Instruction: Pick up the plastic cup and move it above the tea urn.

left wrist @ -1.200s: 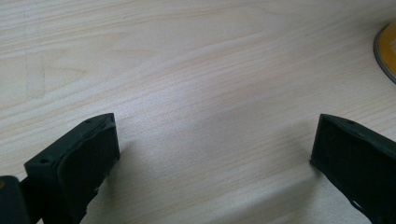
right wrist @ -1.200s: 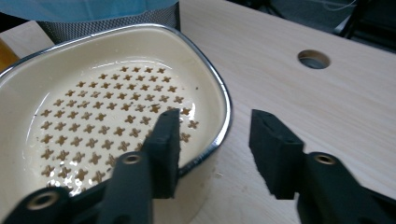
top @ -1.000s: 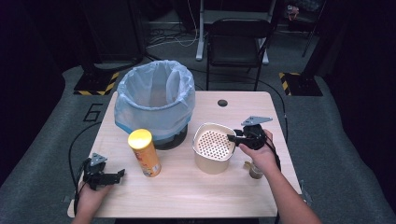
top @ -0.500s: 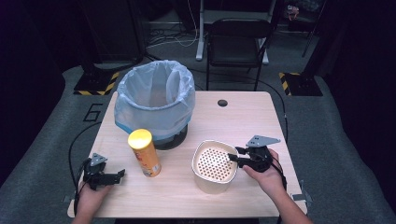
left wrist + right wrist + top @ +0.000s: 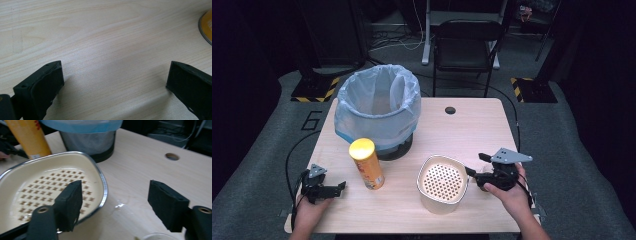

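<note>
Since half a second ago the cream strainer basket (image 5: 442, 184) has stayed near the table's front edge, while the right gripper (image 5: 476, 165) has let go of its rim and now sits with its jaws spread wide just beside it. At the far left, the left gripper (image 5: 338, 187) rests low over the light wooden table (image 5: 472, 127) in the person's left hand (image 5: 308, 206), unchanged in place; in the left gripper view its two black jaws stand far apart over bare wood, holding nothing, with the edge of the yellow can (image 5: 206, 26) at the upper right corner. Moving rightward, that yellow can (image 5: 366, 163) stands upright in front of the mesh bin (image 5: 378, 107), which is lined with a pale blue bag and sits toward the table's back left. Next comes the strainer basket, its perforated bottom facing up, well apart from the can. In the right gripper view one jaw hangs over the basket's metal-trimmed rim (image 5: 102, 185) and the other over the wood, neither pressing on it. The right hand (image 5: 507, 192) holds that gripper at the right. A small round hole (image 5: 450, 110) lies farther back.
</note>
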